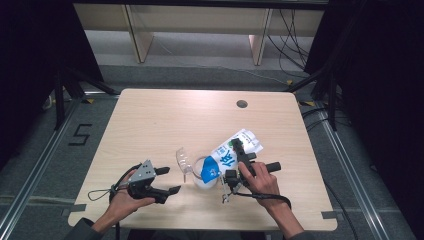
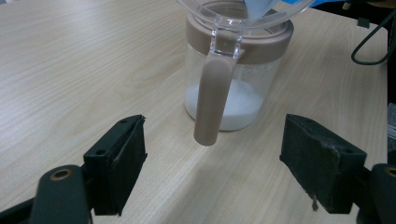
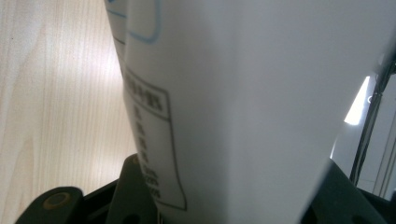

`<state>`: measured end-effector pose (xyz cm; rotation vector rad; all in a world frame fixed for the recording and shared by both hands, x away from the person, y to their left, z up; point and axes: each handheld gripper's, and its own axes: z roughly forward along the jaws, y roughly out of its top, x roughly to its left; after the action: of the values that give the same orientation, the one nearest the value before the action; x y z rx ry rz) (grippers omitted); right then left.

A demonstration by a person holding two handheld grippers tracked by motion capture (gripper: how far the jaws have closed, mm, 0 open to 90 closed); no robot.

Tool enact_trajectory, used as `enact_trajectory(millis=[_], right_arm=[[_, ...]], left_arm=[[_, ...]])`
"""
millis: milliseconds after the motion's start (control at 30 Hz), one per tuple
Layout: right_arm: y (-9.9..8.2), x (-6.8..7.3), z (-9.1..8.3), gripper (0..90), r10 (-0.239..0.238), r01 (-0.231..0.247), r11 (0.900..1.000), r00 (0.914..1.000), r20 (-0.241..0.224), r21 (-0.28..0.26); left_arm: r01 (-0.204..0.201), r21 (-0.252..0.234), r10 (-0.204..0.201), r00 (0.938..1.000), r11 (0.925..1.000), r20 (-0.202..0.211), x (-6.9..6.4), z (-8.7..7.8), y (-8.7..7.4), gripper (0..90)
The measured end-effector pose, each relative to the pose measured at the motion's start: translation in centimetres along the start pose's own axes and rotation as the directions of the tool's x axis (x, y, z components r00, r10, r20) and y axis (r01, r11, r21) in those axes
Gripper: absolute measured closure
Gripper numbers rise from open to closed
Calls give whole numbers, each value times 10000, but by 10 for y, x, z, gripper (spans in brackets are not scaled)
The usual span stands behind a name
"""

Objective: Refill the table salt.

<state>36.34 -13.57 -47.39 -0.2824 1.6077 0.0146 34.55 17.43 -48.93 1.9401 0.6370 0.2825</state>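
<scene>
A clear jar [image 1: 205, 176] with a brown collar stands near the table's front middle, its clear lid [image 1: 183, 160] flipped open to the left. Something white [image 2: 236, 105] covers the jar's [image 2: 238, 70] bottom, and its brown handle [image 2: 212, 102] faces my left gripper [image 2: 212, 163]. That left gripper [image 1: 171, 180] is open, a short way left of the jar, holding nothing. My right gripper [image 1: 239, 151] is shut on a white and blue carton [image 1: 232, 150], tilted with its blue end over the jar's mouth. The carton's white side [image 3: 243, 93] sits between the right gripper's [image 3: 233, 205] jaws.
The wooden table [image 1: 165, 120] has a round cable hole [image 1: 242, 104] at the back right. A black cable [image 2: 373, 46] lies on the table behind the jar. Dark curtains and stands flank the table, with shelving legs beyond.
</scene>
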Motion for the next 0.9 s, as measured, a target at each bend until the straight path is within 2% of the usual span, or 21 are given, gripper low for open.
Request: enact_trajectory(millis=[167,200,267,300,333,400,467,533,567,600,633,667,700,767,833,900], right_arm=[[0,-2,1,592,-204,205,9997,9998,63,-113],[0,-1,0,592,-62,62,9999,10000,60,-81],[0,-2,0,593,-225,224,9997,9997,-42,-46],[0,-1,0,593,-138,138,9999,9999,68,-84],[0,-2,1,593,-276,278,9995,9996,106,-152],[0,0,0,594,-6,7,10000,10000,81,-82],[0,0,0,596,62,-62,10000,10000,33,38],[0,-3,1,598,-347,348,9993,9993,114,-124],[0,-4,0,598,-405,405,9991,9992,32,-105],[0,-1,0,598,-44,44,10000,10000,-26,-16],[0,-2,0,599,-90,90,10000,9999,-54,-3],[0,-5,1,599,-454,454,9988,9990,4,-162],[1,-5,1,600,-561,563,9979,9984,76,-314],[1,-4,1,601,-444,444,9987,9990,9,-237],[0,0,0,602,45,-45,10000,10000,-80,12],[0,-1,-1,603,29,-29,10000,9999,-106,19]], left_arm=[[-5,6,5,10000,10000,-2,0,0,0,216],[2,2,-2,10000,10000,0,0,0,0,216],[-3,-1,3,10000,10000,-3,0,0,0,216],[-5,6,5,10000,10000,-5,0,0,0,216],[-6,5,6,10000,10000,-4,0,0,0,216],[6,0,-6,10000,10000,1,0,0,0,216],[-10,10,10,10000,10000,-1,0,0,0,216],[3,1,-3,10000,10000,3,0,0,0,216],[6,2,-6,10000,10000,6,0,0,0,216],[-9,15,9,10000,10000,1,0,0,0,216],[-1,9,1,10000,10000,2,0,0,0,216],[-8,15,8,10000,10000,1,0,0,0,216],[-11,14,11,10000,10000,-2,0,0,0,216],[-10,13,10,10000,10000,-4,0,0,0,216],[-17,55,17,10000,10000,-54,0,0,0,216],[-13,32,13,10000,10000,-26,0,0,0,216]])
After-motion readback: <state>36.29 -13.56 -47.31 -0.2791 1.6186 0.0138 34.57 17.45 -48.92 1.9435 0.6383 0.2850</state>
